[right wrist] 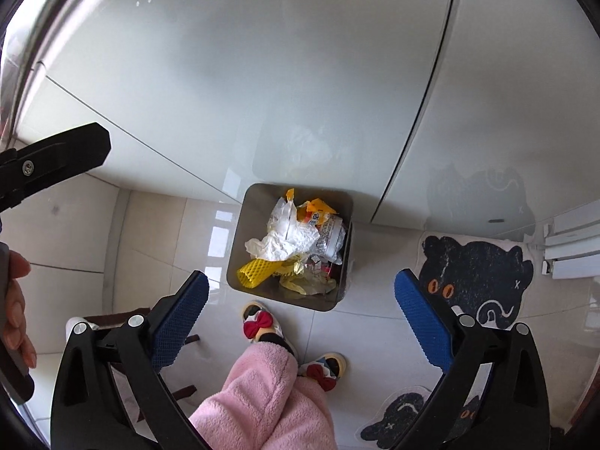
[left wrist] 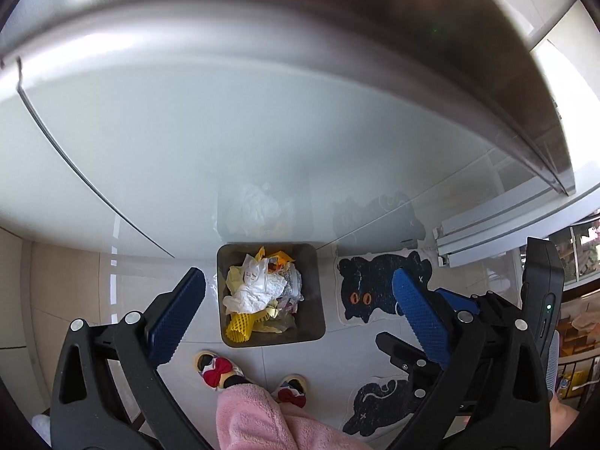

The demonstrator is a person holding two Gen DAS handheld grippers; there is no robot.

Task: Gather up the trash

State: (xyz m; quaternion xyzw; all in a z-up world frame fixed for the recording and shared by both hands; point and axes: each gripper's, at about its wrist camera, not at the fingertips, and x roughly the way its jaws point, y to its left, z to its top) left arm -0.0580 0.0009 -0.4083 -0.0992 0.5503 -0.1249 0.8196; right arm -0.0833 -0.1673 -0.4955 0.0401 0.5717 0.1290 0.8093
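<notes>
Left wrist view: left tongs [left wrist: 296,300] and right tongs [right wrist: 302,300] both gape, released and empty, above the grey trash bin [left wrist: 317,322] brimming with wrappers on the floor. Lift clear before seeking more.

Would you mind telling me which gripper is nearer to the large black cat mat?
Right. The right gripper hangs above the floor on the mat's side of the bin; the left gripper hangs beside it, on the side away from the mat.
</notes>
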